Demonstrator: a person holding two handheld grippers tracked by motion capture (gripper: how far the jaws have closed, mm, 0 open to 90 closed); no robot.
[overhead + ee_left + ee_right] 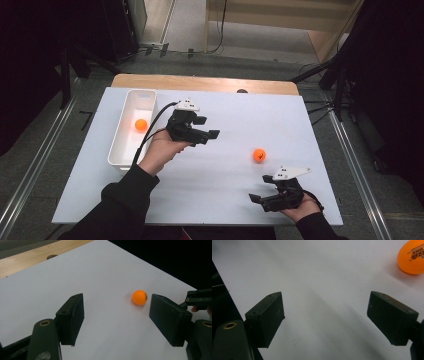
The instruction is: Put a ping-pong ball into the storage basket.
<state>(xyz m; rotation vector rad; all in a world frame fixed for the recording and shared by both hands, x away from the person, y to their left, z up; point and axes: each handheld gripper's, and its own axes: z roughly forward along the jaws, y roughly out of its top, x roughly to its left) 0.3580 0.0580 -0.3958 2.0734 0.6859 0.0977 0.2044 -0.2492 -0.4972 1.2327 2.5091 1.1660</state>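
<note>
While we looked across the white board (210, 190) from its left edge to its right, we first met the white bin (131, 131), which lay lengthwise along the left edge. One orange ball (141, 124) rested inside it, near its middle. Just beside the bin's right wall we held the left gripper (202, 129) above the board, its jaws pointing toward the right edge. Those jaws stood parted with nothing between them, and the left gripper view showed bare board in the gap. Farther right, a second orange ball (258, 155) lay loose on the board, well apart from the bin and nearer the right edge than the left. In the left gripper view this ball (139, 297) sat beyond the jaws, close to the tip of the right-hand one but not touching it. Near the board's front right corner we held the right gripper (261, 195), its jaws spread wide and empty, with the loose ball (412, 257) off to one side.
</note>
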